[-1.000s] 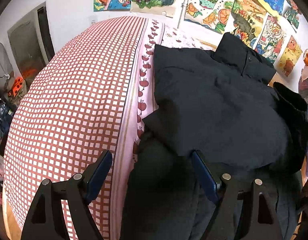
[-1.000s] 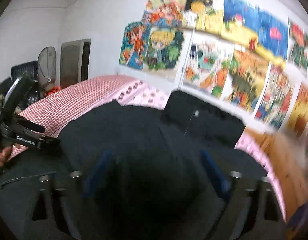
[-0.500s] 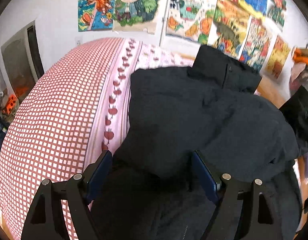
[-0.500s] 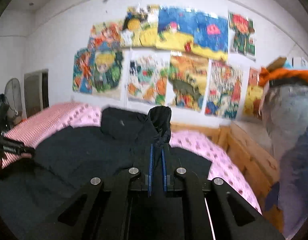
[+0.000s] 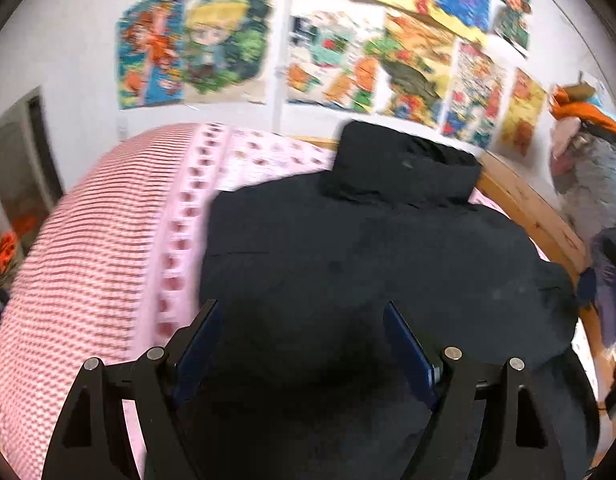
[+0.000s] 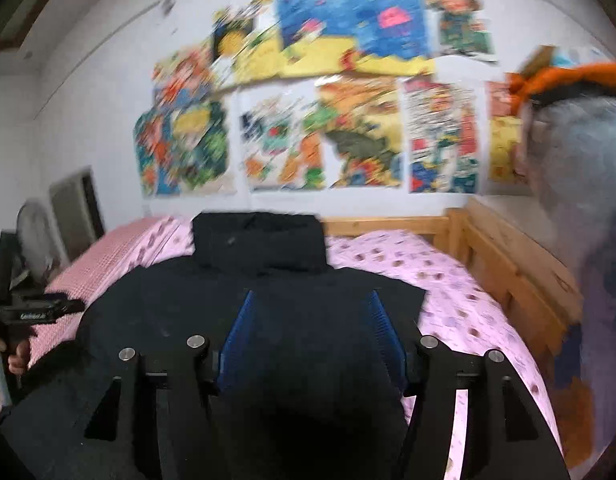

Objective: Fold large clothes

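A large black padded jacket [image 5: 360,256] lies spread on the bed, collar toward the far wall, both sides folded in over its body. It also shows in the right wrist view [image 6: 267,308]. My left gripper [image 5: 299,336] is open and empty above the jacket's near left part. My right gripper [image 6: 310,324] is open and empty above the jacket's middle. The left gripper's body [image 6: 31,312], held by a hand, shows at the left edge of the right wrist view.
The bed has a pink printed sheet [image 6: 448,292] and a red-checked cover [image 5: 79,264] on the left. A wooden bed frame [image 6: 504,256] runs along the right side. Colourful posters [image 6: 328,120] cover the wall. Clothes [image 6: 580,184] hang at right.
My right gripper has opened and let go of the black sleeve it held up; the sleeve now lies on the jacket. My left gripper has shifted right over the jacket.
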### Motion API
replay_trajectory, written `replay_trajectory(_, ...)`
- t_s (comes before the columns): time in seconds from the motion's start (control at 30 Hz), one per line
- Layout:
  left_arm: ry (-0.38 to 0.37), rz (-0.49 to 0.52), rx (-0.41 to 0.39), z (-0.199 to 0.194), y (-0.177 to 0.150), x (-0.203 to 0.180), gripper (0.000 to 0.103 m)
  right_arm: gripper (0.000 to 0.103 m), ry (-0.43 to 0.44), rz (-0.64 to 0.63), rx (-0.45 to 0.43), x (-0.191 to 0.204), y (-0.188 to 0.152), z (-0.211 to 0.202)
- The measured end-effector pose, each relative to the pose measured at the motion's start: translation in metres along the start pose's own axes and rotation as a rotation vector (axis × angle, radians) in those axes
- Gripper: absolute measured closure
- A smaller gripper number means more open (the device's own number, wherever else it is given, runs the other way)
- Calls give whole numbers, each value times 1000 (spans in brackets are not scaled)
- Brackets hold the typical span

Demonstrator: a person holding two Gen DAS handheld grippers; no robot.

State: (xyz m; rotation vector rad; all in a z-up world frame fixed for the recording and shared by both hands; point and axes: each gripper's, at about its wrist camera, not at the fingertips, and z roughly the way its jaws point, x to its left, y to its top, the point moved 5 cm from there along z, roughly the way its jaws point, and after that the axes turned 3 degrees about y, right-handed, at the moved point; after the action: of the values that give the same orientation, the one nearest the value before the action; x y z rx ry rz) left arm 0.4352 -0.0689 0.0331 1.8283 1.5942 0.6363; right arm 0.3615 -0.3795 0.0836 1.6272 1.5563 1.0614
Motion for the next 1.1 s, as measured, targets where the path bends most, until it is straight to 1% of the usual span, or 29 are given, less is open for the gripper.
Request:
replay_trajectory(0.03, -4, 8, 23, 8, 0, -8, 23, 49, 24, -9, 69, 7, -5, 17)
replay_trajectory(0.07, -4, 18, 49, 18, -2, -14, 23, 49, 36, -10, 108, 11, -10, 26)
replay_trajectory(0.1, 3, 31, 72, 27, -4, -18, 23, 49, 52, -8, 172, 14, -20, 41)
replay_trajectory(0.13, 13, 43, 98, 35, -9, -19, 22, 49, 57, -7, 210, 15, -29, 50)
replay_trajectory(0.17, 18, 49, 118, 40, -11, -20, 20, 49, 54, -17, 270, 14, -43, 65)
replay_trajectory(0.23, 6, 31, 173, 56, -19, -16, 13, 49, 55, -30, 318, 13, -63, 78)
replay_trajectory(0.27, -3, 15, 185, 58, -22, -13, 12, 49, 71, -16, 335, 8, -73, 87)
replay_trajectory(0.33, -30, -24, 215, 65, -27, -4, 11, 49, 104, 29, 350, 1, -83, 92)
replay_trajectory(0.4, -29, -29, 219, 69, -34, -1, 11, 49, 117, 49, 357, -1, -90, 96)
replay_trajectory(0.53, 5, -1, 214, 76, -46, -3, 8, 49, 96, 21, 374, 5, -106, 103)
replay_trajectory(0.63, 17, -7, 201, 79, -50, -2, 6, 48, 85, 15, 377, 6, -109, 104)
replay_trajectory(0.67, 12, -14, 200, 80, -50, -1, 6, 48, 87, 18, 381, 4, -106, 105)
replay_trajectory(0.73, -20, -41, 198, 77, -44, 4, 6, 45, 91, 40, 380, 1, -99, 98)
replay_trajectory(0.8, -45, -76, 191, 70, -36, 10, 6, 37, 105, 73, 371, -6, -88, 91)
replay_trajectory(0.87, -41, -111, 159, 59, -18, 18, 8, 37, 121, 94, 337, -10, -74, 84)
replay_trajectory(0.93, -40, -121, 105, 50, 4, 22, 8, 36, 97, 115, 286, -22, -49, 81)
replay_trajectory(1.0, -35, -141, 39, 43, 33, 24, 8, 35, 85, 164, 260, -34, -29, 86)
replay_trajectory(1.07, -24, -159, -9, 43, 60, 24, 8, 34, 82, 237, 237, -48, -4, 95)
replay_trajectory(1.1, -11, -158, -28, 44, 73, 22, 8, 34, 75, 253, 230, -52, 6, 100)
